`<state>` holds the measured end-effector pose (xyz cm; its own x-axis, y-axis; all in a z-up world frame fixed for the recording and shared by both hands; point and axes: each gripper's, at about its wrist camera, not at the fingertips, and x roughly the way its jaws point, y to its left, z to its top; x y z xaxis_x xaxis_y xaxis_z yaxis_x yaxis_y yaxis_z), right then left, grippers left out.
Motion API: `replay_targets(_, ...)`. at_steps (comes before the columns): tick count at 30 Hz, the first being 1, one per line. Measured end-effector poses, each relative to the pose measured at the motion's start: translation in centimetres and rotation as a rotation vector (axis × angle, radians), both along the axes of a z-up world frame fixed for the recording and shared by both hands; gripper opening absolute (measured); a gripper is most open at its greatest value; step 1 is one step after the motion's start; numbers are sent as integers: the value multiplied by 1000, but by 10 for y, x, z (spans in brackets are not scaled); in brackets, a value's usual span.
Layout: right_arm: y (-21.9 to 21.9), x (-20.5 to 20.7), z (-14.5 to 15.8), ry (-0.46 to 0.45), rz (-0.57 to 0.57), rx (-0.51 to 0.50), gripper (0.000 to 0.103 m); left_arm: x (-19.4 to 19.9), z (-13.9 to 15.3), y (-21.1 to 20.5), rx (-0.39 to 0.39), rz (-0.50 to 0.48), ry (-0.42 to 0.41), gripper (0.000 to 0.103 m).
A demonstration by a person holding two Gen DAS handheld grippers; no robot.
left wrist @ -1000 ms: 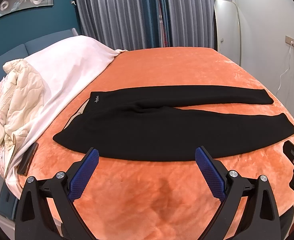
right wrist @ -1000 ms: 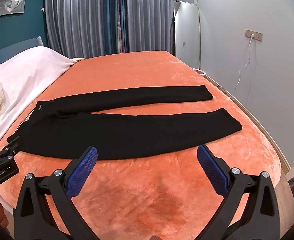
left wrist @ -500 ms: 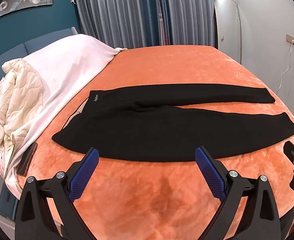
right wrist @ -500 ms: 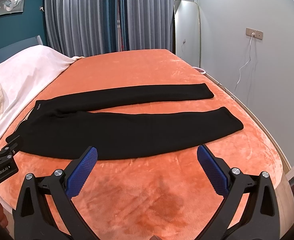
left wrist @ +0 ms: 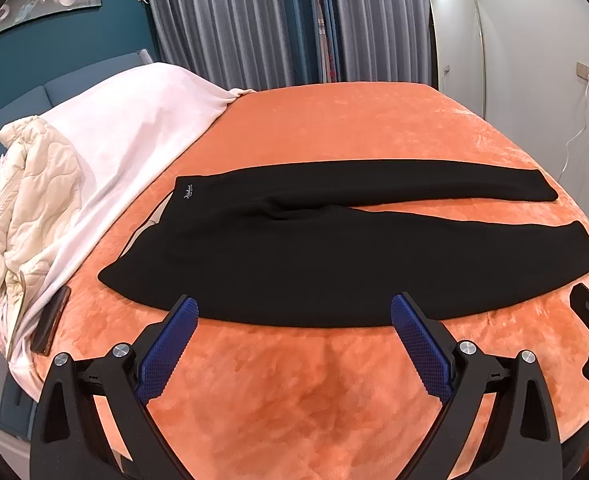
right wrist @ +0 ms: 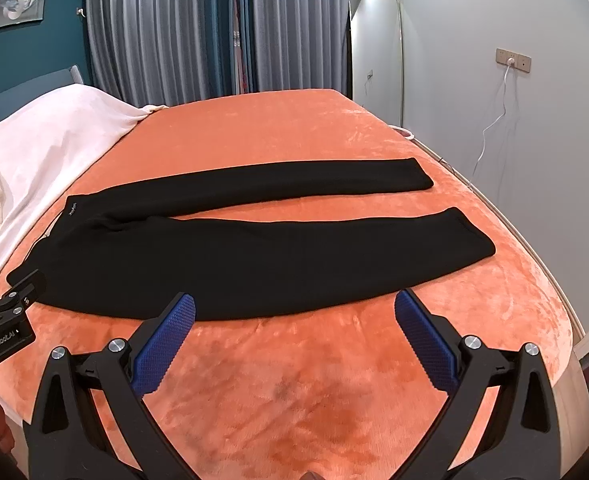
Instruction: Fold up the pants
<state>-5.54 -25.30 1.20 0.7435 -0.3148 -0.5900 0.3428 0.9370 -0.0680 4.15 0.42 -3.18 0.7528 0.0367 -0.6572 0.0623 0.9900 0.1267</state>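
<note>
A pair of black pants (left wrist: 334, 256) was seen laid flat and unfolded on an orange blanket (left wrist: 334, 392) that covered the bed, with the waistband turned toward the left side and both legs stretched out toward the right. The far leg (right wrist: 278, 182) was parted from the near leg (right wrist: 294, 264) by a narrow wedge of orange that widened toward the cuffs. A small pale logo (left wrist: 189, 192) was visible at the far corner of the waistband. The left gripper (left wrist: 294, 312) was held above the near edge of the blanket with its blue pads (left wrist: 166, 354) spread wide and nothing between them, the tips lying just at the near hem of the pants as seen from its own camera; whether cloth was touched could not be told. The right gripper (right wrist: 294, 308) was likewise held wide apart and empty, its blue pads (right wrist: 426, 344) pointing at the near leg. Part of the left gripper's black body was caught at the left edge of the right wrist view, near the waistband corner. A white sheet (left wrist: 134, 140) and a cream quilt (left wrist: 30, 200) were heaped at the left of the bed, and a dark phone (left wrist: 50, 320) lay at the edge of the sheet. Grey curtains (right wrist: 182, 28), a tall mirror (right wrist: 376, 52) and a wall socket (right wrist: 512, 61) with a white cable were seen behind
</note>
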Motion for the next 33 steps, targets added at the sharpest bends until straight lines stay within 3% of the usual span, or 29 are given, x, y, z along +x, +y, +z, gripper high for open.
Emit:
replay_targets(12, -3, 2, -2, 5, -2, 5, 98, 4, -2, -1, 2, -3, 5, 95)
replay_targets(17, -18, 11, -18, 40, 8, 20, 98, 17, -10, 5, 6, 3, 16, 95)
replay_targets(22, -73, 36, -25, 85, -20, 41, 98, 46, -21, 14, -9, 15, 52, 95)
replay_targets(26, -135, 82, -10, 79, -18, 45, 98, 89, -27, 27, -119, -11, 82, 95)
replay_targets(30, -217, 166, 0, 109, -24, 32, 98, 150, -27, 46, -193, 24, 59, 95)
replay_targets(33, -281, 228, -5, 151, -58, 58, 98, 210, -28, 70, -135, 103, 19, 95)
